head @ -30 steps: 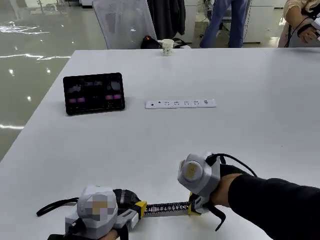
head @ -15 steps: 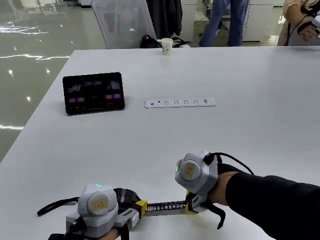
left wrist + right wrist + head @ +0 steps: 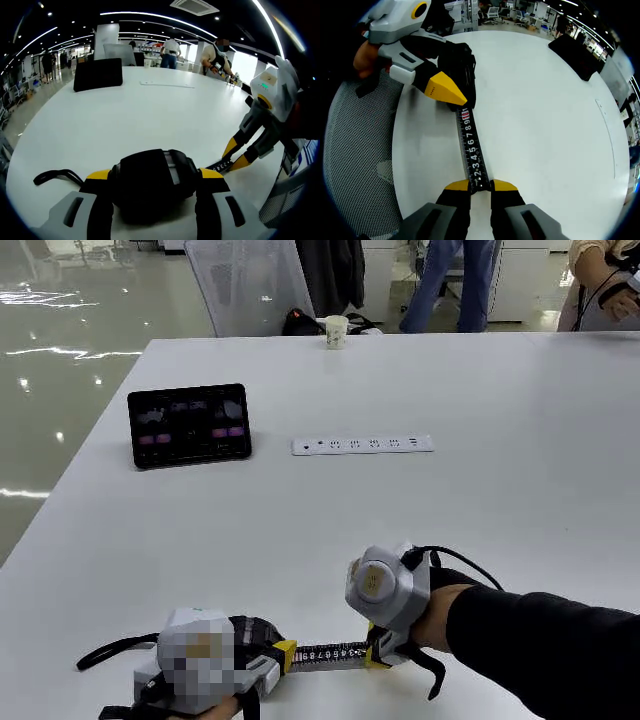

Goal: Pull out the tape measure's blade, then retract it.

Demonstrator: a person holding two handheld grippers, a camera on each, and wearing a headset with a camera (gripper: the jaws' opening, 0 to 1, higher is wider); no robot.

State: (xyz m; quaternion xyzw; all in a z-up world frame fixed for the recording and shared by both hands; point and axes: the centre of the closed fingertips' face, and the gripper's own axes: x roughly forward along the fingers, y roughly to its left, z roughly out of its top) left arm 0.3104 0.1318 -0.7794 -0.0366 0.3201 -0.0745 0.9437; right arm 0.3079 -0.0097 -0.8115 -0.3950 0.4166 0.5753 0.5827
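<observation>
Black tape measure (image 3: pixel 151 184), clamped in the left hand-held gripper (image 3: pixel 155 175), is pointing its numbered blade (image 3: pixel 471 147) rightward along the counter (image 3: pixel 400 510); the right hand-held gripper (image 3: pixel 481 186) is pinching the tip.

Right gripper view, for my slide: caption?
Right gripper pinches the blade; left gripper clamps the black tape measure on a white table.

On the table (image 3: pixel 500 490), at the edge nearest me, the tape measure (image 3: pixel 252 633) sits on the left between the jaws of my left gripper (image 3: pixel 155 176). Its blade (image 3: pixel 470 145) runs rightward over the tabletop to my right gripper (image 3: pixel 480 186), which pinches its tip. Farther back a tablet (image 3: pixel 189 425) stands on the left with a power strip (image 3: pixel 362 445) lying to its right. A cup (image 3: pixel 336 332) sits at the far edge, and a chair (image 3: pixel 250 285) is behind it.
</observation>
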